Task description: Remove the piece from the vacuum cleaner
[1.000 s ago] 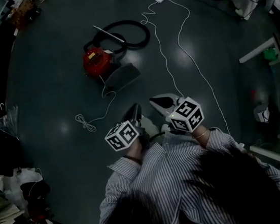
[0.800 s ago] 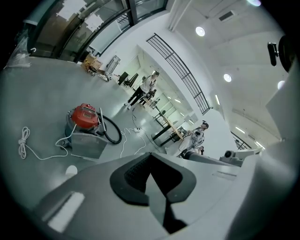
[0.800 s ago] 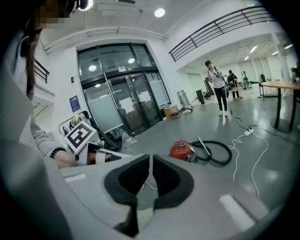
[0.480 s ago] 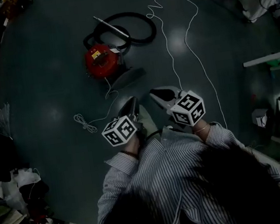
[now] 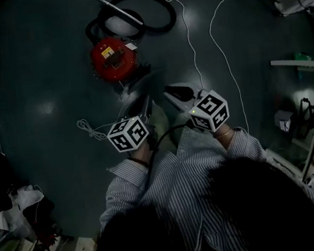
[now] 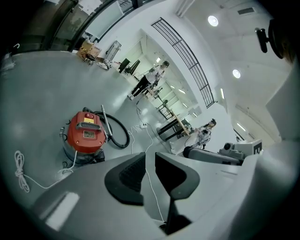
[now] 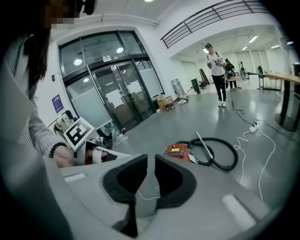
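Observation:
A red canister vacuum cleaner stands on the dark floor with a black hose coiled behind it and a metal wand lying across the hose. Both grippers are held in the air short of it, pointing toward it. My left gripper shows the vacuum cleaner low at the left beyond its jaws. From my right gripper, the vacuum cleaner and the hose lie ahead on the floor. The jaws of the left gripper and the right gripper are opening, a narrow gap with nothing between them.
A white power cord runs across the floor right of the vacuum, and a thin cord with a coiled end lies left of me. Clutter sits at lower left, shelving at right. People stand far off.
The person has stepped forward, so the vacuum cleaner lies nearer to both grippers in the head view. Both grippers still point at it.

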Motion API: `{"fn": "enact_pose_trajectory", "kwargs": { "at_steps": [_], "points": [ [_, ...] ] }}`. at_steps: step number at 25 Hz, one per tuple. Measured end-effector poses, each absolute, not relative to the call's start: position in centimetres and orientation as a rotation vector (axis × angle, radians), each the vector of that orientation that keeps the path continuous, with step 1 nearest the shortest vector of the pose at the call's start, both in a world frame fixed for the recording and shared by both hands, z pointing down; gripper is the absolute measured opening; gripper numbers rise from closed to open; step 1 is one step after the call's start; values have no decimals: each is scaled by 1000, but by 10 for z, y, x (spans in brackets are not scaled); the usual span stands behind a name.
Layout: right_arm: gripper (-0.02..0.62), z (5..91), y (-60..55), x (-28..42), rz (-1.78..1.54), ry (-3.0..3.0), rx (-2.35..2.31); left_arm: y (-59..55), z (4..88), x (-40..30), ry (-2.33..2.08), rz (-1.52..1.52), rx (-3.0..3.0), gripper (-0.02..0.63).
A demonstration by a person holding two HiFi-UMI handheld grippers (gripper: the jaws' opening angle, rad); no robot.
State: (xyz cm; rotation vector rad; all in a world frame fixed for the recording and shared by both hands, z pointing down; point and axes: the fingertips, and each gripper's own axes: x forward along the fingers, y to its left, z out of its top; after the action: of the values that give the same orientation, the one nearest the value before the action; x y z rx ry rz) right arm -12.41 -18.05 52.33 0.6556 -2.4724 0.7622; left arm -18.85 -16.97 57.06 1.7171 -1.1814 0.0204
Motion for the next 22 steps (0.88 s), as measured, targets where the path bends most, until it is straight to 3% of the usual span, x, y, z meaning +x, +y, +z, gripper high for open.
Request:
{"fn": "enact_pose_trajectory", "kwargs": {
  "at_steps": [11, 19, 22],
  "points": [
    [60, 613, -222, -131, 750, -2308, 574, -197, 645, -199, -1177, 66, 1642, 100],
    [97, 690, -227, -133, 639, -2246, 415, -204, 720, -193, -1177, 246, 1689, 97],
    [104, 730, -232, -126, 590, -2210, 368, -207, 757, -195, -1205, 363, 1724, 124]
  ]
}}
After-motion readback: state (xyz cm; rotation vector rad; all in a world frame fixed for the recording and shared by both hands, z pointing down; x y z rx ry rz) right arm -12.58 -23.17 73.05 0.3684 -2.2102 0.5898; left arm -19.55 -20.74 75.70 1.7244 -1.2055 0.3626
